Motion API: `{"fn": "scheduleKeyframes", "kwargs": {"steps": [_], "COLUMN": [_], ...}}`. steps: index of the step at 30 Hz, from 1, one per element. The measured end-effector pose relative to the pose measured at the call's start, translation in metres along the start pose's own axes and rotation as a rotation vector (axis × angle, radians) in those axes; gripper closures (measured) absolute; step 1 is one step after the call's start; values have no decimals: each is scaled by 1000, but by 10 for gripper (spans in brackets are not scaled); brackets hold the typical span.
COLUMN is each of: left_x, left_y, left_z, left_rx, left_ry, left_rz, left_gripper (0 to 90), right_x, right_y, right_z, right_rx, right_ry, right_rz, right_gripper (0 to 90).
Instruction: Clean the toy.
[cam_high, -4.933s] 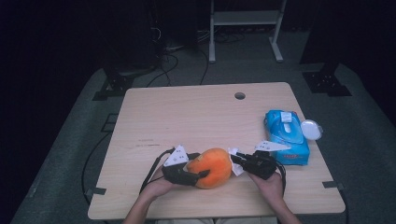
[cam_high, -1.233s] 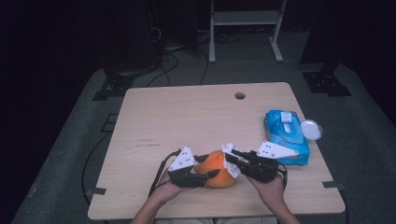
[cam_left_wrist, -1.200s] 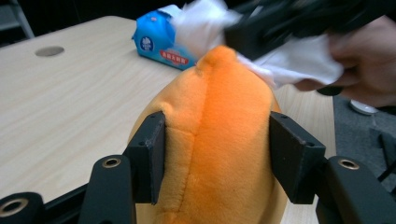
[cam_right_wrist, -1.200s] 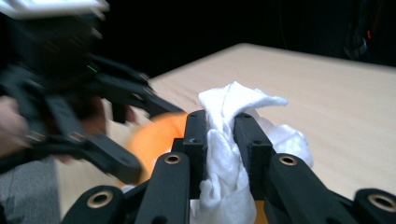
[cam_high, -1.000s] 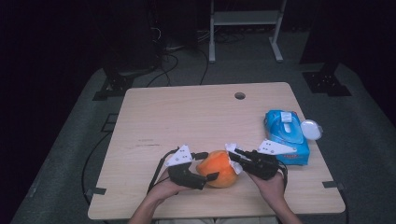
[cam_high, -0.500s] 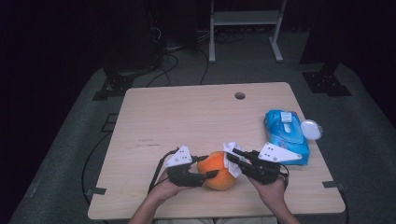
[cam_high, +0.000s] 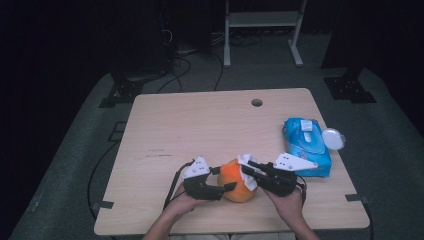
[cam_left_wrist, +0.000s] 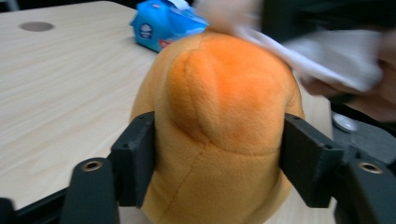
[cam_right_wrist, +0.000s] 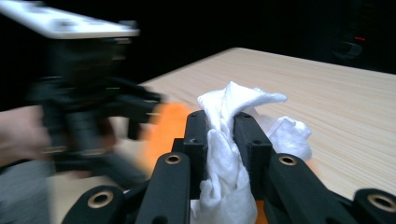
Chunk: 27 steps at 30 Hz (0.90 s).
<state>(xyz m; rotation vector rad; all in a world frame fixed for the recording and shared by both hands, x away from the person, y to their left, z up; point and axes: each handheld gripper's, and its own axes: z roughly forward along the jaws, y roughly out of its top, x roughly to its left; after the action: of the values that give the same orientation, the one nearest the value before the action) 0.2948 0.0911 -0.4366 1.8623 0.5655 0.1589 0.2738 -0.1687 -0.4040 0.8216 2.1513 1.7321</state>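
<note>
Gripping orange plush toy (cam_left_wrist: 219, 121) at table's (cam_high: 200, 125) near edge: L gripper (cam_left_wrist: 217, 163), jaws just reopened a bit | R gripper (cam_right_wrist: 223, 140) clamps white wipe (cam_right_wrist: 233, 154) against toy top.

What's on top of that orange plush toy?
A crumpled white wipe, pinched in the right gripper, lies against the orange plush toy. The fabric beneath the wipe is covered.

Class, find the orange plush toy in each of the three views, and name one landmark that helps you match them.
High view: plush toy near the table's front edge, between both tongs.
Left gripper view: centre, filling the frame.
Right gripper view: orange patch left of the white wipe.
Shared landmark: the blue wipes pack, seen in the first two.
</note>
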Motion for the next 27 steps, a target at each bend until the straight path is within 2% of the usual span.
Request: {"fn": "scheduleKeyframes", "kwargs": {"steps": [2, 3, 6, 7, 8, 9, 11, 13, 14, 15, 17, 19, 21, 23, 25, 27], "left_x": [2, 2, 2, 2, 2, 2, 3, 3, 2, 0, -6, -12, -16, -19, -18, -13], "left_y": [-1, -1, -1, -1, 0, 0, 0, -2, -3, -3, 1, 5, 7, 8, 8, 6], "left_z": [-2, -3, -3, -2, -1, -1, 1, 3, 4, 4, 2, 1, 1, 2, 2, 2], "left_rx": [-2, -2, -6, -11, -13, -11, -11, -6, -7, -12, -12, -18, -31, -32, -22, -22], "left_ry": [-5, -5, -17, -26, -34, -41, -34, -37, -40, -28, 4, 41, 79, 115, 97, 71], "left_rz": [-5, -6, -8, -5, -2, 4, 17, 10, 17, 42, 65, 109, 147, 190, 177, 142], "left_gripper": [357, 358, 351, 337, 315, 285, 195, 117, 119, 153, 277, 357, 377, 378, 355, 268], "right_x": [6, 5, -12, -17, -21, -22, -18, -10, -5, -2, -1, -8, -18, -24, -26, -22], "right_y": [4, 5, 2, 0, -2, -3, -4, -2, -1, 0, 3, 4, 3, 1, -2, -3], "right_z": [2, 2, -5, -8, -9, -10, -8, -3, -1, 1, 0, -3, -8, -9, -6, -4], "right_rx": [18, 25, 26, 29, 25, 27, 30, 30, 34, 39, 50, 39, 33, 43, 50, 58], "right_ry": [5, -2, -60, -69, -64, -63, -50, -13, 1, 1, -17, -33, -57, -80, -73, -72], "right_rz": [-53, -59, -18, 10, 35, 38, 27, 10, -4, -18, -47, -28, 13, 32, 51, 31], "right_gripper": [754, 754, 754, 753, 753, 754, 753, 753, 751, 751, 752, 754, 754, 754, 755, 755]}}
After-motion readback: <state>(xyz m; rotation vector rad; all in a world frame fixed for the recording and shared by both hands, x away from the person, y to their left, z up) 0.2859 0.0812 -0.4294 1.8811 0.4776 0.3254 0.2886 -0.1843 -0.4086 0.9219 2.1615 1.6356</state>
